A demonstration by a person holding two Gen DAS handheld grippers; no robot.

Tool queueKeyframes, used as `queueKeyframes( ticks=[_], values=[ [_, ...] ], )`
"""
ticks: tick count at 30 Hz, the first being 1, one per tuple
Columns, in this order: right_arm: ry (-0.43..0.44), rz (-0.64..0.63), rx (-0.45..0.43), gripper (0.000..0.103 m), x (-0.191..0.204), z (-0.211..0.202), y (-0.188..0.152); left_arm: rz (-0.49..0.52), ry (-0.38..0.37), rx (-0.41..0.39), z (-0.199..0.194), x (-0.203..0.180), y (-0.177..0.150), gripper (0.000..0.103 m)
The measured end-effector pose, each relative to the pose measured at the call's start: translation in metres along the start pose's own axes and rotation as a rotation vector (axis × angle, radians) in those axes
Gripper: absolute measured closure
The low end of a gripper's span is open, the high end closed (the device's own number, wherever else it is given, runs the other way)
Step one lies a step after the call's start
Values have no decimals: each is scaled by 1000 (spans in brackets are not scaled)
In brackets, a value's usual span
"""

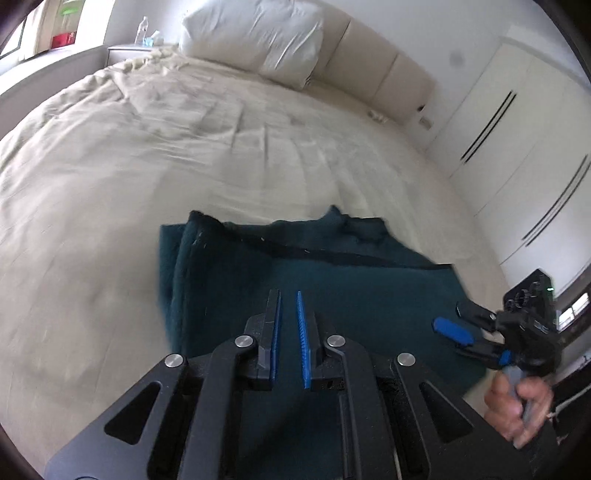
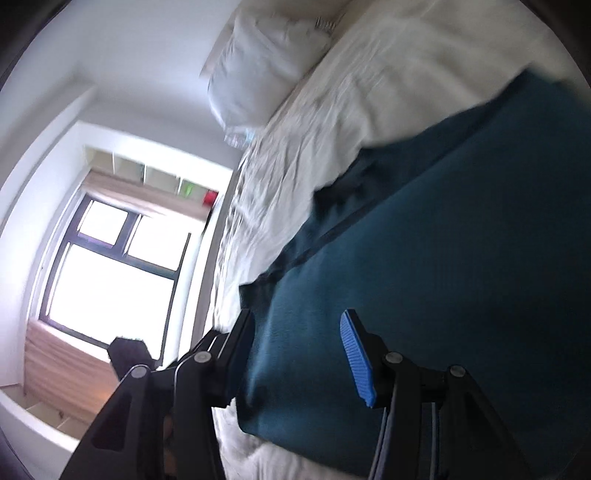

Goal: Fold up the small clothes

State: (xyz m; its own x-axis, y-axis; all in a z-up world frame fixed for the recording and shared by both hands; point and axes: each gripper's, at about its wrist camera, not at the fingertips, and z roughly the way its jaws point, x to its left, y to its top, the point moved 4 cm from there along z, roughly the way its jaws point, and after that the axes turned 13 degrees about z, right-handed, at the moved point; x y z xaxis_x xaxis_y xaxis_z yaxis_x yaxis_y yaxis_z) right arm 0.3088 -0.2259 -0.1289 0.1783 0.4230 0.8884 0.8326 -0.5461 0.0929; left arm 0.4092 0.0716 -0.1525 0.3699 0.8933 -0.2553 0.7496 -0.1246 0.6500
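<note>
A dark teal garment (image 1: 332,288) lies folded on the cream bed sheet (image 1: 147,166), with a doubled edge on its left side and a dark seam across it. My left gripper (image 1: 287,295) hovers over the middle of the garment; its blue pads are almost together with nothing between them. My right gripper (image 1: 456,326) is at the garment's right edge, held by a person's hand (image 1: 517,406), with its jaws apart. In the right wrist view the right gripper (image 2: 295,325) stands open above the teal garment (image 2: 443,221), and no cloth is pinched between its fingers.
A white pillow (image 1: 255,33) leans on the padded headboard (image 1: 369,66) at the far end of the bed. White wardrobe doors (image 1: 517,147) stand to the right. A nightstand with a bottle (image 1: 142,29) is at the back left. A bright window (image 2: 110,266) shows beyond the bed.
</note>
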Motion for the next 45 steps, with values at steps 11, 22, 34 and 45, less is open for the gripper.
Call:
queueKeyframes(
  ticks=[11,22,34,45],
  values=[
    [25,33,10,54,-23,24,41,-146,-107,38,65,62,-4,95],
    [45,212,-279,41,-73,-81,83,-249,-90,-21,12,96,-18,95],
    [54,39,-105,34,-29,-73,26,-336,-239,21,-41,96,-74,34],
    [31,-13,64,34,-11,-26,-19,-440,-481,175,-22,88,-97,34]
  ],
)
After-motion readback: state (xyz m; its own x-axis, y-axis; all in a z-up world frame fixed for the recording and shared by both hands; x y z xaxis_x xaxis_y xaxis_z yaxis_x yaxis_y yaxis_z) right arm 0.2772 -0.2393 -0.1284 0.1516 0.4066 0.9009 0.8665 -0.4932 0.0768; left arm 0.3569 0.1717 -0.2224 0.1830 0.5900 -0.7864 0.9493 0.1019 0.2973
